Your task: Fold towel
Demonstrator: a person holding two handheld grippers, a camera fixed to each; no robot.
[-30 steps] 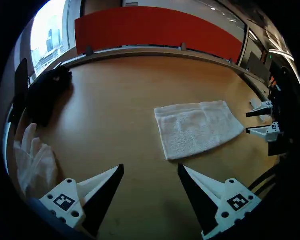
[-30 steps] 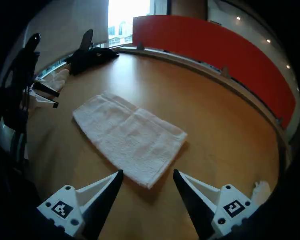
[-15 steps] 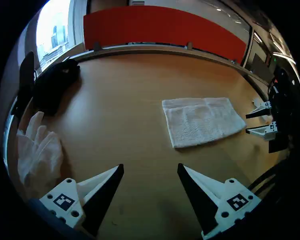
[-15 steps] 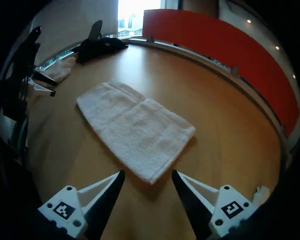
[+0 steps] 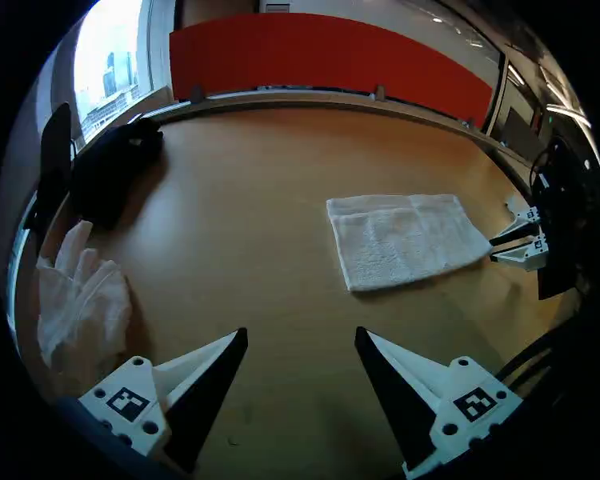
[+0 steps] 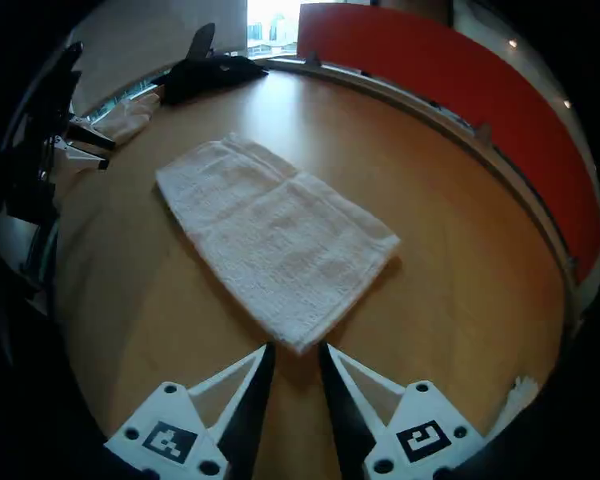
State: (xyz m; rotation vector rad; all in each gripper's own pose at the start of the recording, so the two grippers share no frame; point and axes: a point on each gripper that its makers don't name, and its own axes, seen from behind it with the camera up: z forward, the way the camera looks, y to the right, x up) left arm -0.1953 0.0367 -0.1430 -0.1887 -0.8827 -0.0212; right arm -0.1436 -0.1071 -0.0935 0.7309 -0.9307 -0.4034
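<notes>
Since the earlier picture, the right gripper [image 6: 294, 350] has been squeezed much narrower and brought right up to the near corner of the towel [image 6: 276, 240]. A thin gap is left between its two fingers. The towel corner is seen just at their tips, at 6 o'clock in the right gripper view. Whether the corner is touched cannot be told.

In the left gripper view, a crumpled white cloth [image 5: 80, 300] is seen at 8 o'clock and a black bag [image 5: 112, 164] at 10 o'clock. The left gripper [image 5: 300, 332] is held wide open at 6 o'clock, and nothing is held in it. The towel is laid flat on the wooden table [image 5: 244, 216], folded over, a little past the middle towards 3 o'clock. The right gripper is seen at the towel's far edge, at 3 o'clock, with its fingers nearly together. A red panel [image 5: 332, 52] is stood along the back of the table at 12 o'clock.

In the right gripper view, the left gripper is seen at 9 o'clock, well apart from the towel. The white cloth and the black bag are seen beyond it, towards 11 o'clock. The towel is spread across the middle.
</notes>
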